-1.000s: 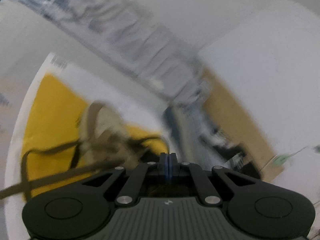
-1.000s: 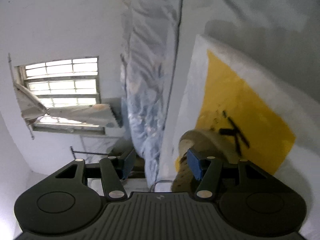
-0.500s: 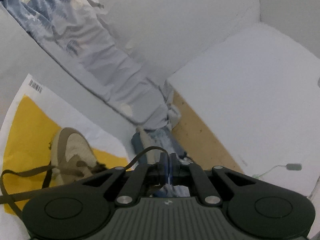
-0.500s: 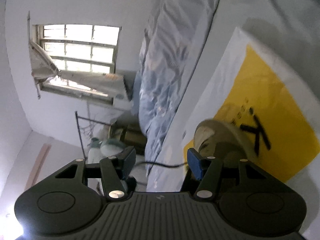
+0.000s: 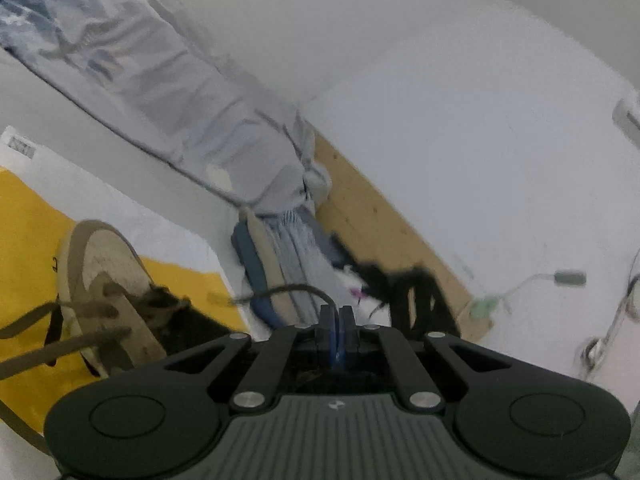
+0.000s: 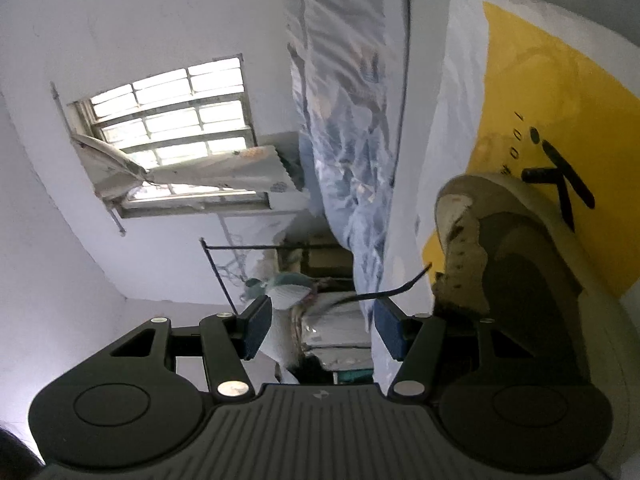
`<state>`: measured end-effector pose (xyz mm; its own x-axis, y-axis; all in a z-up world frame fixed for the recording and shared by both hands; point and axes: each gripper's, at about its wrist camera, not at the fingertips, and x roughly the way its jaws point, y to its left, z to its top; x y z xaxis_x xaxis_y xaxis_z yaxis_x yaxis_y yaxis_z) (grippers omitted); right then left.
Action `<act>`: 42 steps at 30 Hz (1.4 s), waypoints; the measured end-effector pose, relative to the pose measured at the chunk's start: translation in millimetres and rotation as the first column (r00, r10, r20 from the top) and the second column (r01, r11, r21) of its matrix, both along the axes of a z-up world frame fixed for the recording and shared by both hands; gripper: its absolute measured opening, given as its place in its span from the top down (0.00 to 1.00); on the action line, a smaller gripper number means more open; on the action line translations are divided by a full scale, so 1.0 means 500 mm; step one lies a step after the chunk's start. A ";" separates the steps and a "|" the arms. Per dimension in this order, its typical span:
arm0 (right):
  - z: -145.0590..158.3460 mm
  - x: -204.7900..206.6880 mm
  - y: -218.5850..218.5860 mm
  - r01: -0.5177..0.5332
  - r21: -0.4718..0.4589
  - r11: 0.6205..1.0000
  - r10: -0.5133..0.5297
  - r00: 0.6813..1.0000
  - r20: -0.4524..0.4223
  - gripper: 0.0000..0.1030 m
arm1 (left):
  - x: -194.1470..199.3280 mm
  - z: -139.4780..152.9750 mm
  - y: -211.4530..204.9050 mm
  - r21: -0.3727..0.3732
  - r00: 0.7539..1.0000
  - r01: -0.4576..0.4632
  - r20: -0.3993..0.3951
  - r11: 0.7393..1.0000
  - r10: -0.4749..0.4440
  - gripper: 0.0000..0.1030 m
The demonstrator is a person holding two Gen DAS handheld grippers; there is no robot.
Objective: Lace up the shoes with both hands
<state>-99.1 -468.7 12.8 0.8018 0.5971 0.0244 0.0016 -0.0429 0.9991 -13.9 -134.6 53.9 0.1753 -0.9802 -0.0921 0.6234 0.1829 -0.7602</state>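
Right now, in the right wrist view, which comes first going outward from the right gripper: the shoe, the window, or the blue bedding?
1. Shoe, beside the right gripper, on the right.
2. Blue bedding, farther ahead, centre.
3. Window, farthest, upper left wall.

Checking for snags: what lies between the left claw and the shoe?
In the left wrist view, only a dark lace spans the gap, arching from the shut left claw toward the shoe. Beneath it lies the yellow-and-white sheet.
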 end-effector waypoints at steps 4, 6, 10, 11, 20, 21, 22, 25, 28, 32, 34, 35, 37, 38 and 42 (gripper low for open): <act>0.005 -0.007 -0.020 0.051 -0.010 0.999 -0.051 0.999 0.008 0.41 | 0.000 -0.008 -0.009 0.043 1.000 0.014 -0.001 0.999 -0.014 1.00; 0.005 -0.009 -0.029 0.071 -0.019 0.997 -0.071 0.998 0.003 0.41 | 0.000 -0.011 -0.011 0.054 1.000 0.024 -0.001 0.998 -0.024 1.00; 0.008 -0.010 -0.039 0.088 -0.028 0.996 -0.088 0.996 0.005 0.41 | -0.005 -0.014 -0.017 0.070 0.998 0.064 0.007 0.995 -0.065 1.00; 0.009 -0.011 -0.040 0.090 -0.031 0.995 -0.090 0.996 0.008 0.41 | -0.008 -0.015 -0.018 0.074 0.997 0.072 0.008 0.995 -0.073 1.00; 0.018 -0.023 -0.055 0.146 -0.092 0.985 -0.146 0.989 0.010 0.51 | -0.013 -0.019 -0.020 0.078 0.993 0.119 0.004 0.990 -0.120 1.00; 0.020 -0.025 -0.057 0.156 -0.106 0.982 -0.156 0.988 0.007 0.55 | -0.014 -0.019 -0.019 0.078 0.993 0.119 0.004 0.990 -0.120 1.00; 0.021 -0.027 -0.058 0.164 -0.117 0.980 -0.164 0.986 0.005 0.56 | -0.014 -0.020 -0.018 0.077 0.993 0.119 0.003 0.990 -0.120 1.00; 0.020 -0.029 -0.059 0.167 -0.120 0.979 -0.168 0.986 0.005 0.61 | -0.016 -0.018 -0.015 0.074 0.992 0.122 0.004 0.990 -0.122 1.00; 0.022 -0.030 -0.057 0.168 -0.128 0.977 -0.168 0.986 0.008 0.63 | -0.017 -0.016 -0.013 0.072 0.992 0.122 0.004 0.990 -0.123 1.00; 0.024 -0.033 -0.057 0.181 -0.140 0.973 -0.181 0.983 0.011 0.69 | -0.018 -0.015 -0.010 0.072 0.992 0.124 0.005 0.990 -0.125 1.00; 0.024 -0.033 -0.055 0.181 -0.146 0.973 -0.181 0.983 0.014 0.70 | -0.019 -0.014 -0.010 0.072 0.992 0.123 0.005 0.990 -0.124 1.00; 0.025 -0.034 -0.055 0.184 -0.152 0.971 -0.184 0.983 0.015 0.70 | -0.019 -0.014 -0.009 0.074 0.992 0.124 0.005 0.989 -0.125 1.00; 0.025 -0.036 -0.054 0.188 -0.159 0.969 -0.188 0.982 0.015 0.70 | -0.020 -0.014 -0.007 0.076 0.992 0.123 0.005 0.989 -0.124 1.00; 0.026 -0.037 -0.053 0.191 -0.161 0.968 -0.191 0.982 0.015 0.71 | -0.020 -0.013 -0.007 0.075 0.992 0.126 0.005 0.989 -0.126 1.00; 0.030 -0.037 -0.052 0.192 -0.173 0.966 -0.191 0.981 0.024 0.79 | -0.022 -0.011 -0.006 0.075 0.991 0.130 0.008 0.989 -0.131 1.00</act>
<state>-117.5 -494.5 27.8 0.9017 0.4281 -0.0601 0.0030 0.1327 0.9912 -24.9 -137.4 48.2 0.0483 -0.9853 -0.1638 0.6549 0.1551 -0.7397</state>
